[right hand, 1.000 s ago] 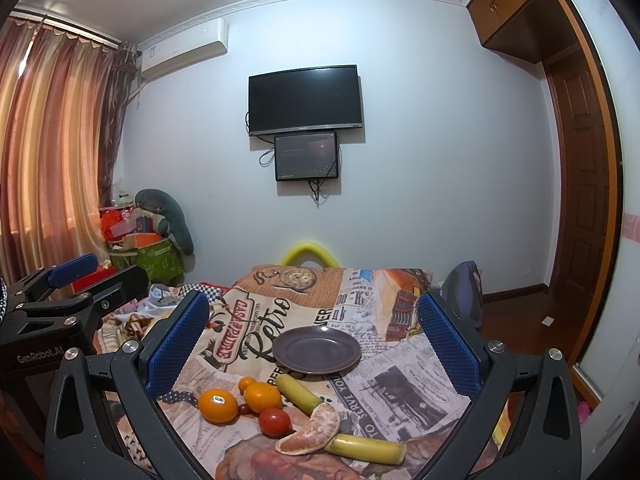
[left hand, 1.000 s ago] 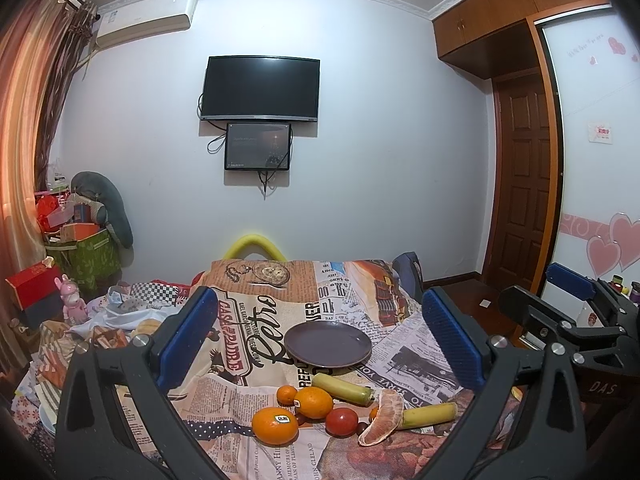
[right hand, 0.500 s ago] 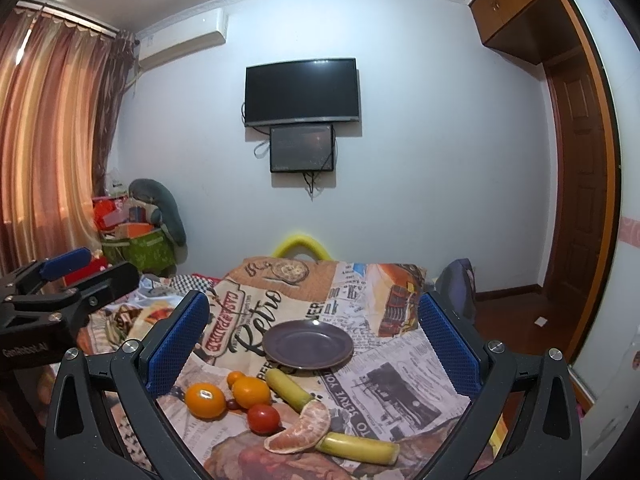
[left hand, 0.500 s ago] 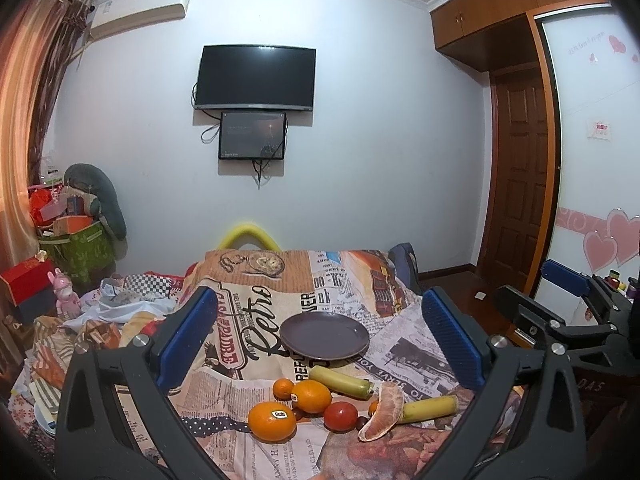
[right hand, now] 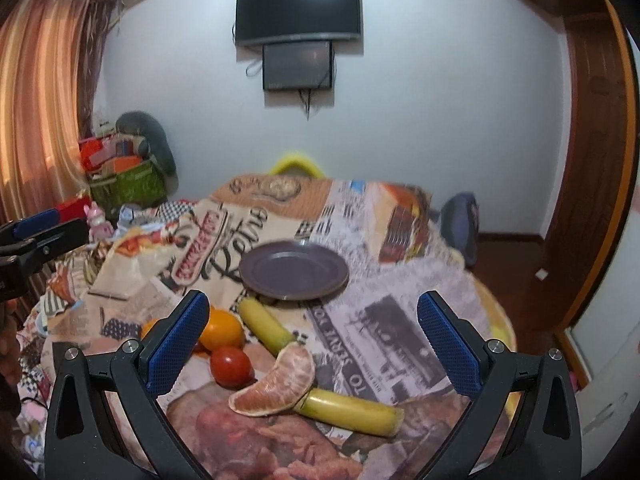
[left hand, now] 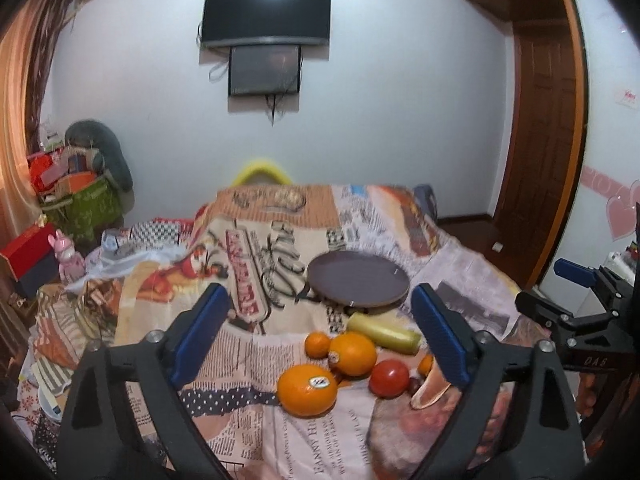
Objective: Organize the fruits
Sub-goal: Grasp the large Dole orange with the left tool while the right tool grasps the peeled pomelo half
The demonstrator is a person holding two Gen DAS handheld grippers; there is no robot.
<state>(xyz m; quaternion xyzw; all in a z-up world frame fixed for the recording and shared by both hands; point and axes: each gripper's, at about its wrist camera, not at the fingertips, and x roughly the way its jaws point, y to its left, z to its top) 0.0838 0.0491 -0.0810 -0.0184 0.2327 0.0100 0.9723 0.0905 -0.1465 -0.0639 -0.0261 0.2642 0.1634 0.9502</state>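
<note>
A dark purple plate (left hand: 358, 283) (right hand: 294, 270) lies empty on the newspaper-print tablecloth (left hand: 280, 440). In front of it lie a large orange (left hand: 307, 390), a second orange (left hand: 353, 354) (right hand: 221, 330), a small mandarin (left hand: 317, 344), a red tomato (left hand: 389, 377) (right hand: 231, 365), a peeled grapefruit segment (right hand: 278, 380) and two banana pieces (right hand: 266, 325) (right hand: 350, 406). My left gripper (left hand: 320, 338) is open and empty above the oranges. My right gripper (right hand: 312, 342) is open and empty above the segment and bananas.
The table drops off on the right toward a wooden door (left hand: 540, 152). Boxes, a green bag (right hand: 128, 184) and toys are piled at the left by the curtain. A yellow chair back (right hand: 296, 162) stands behind the table. A TV (right hand: 298, 12) hangs on the far wall.
Both grippers have moved forward and tilted down toward the fruit, which now looks larger and closer. Both stay open. No fruit has moved.
</note>
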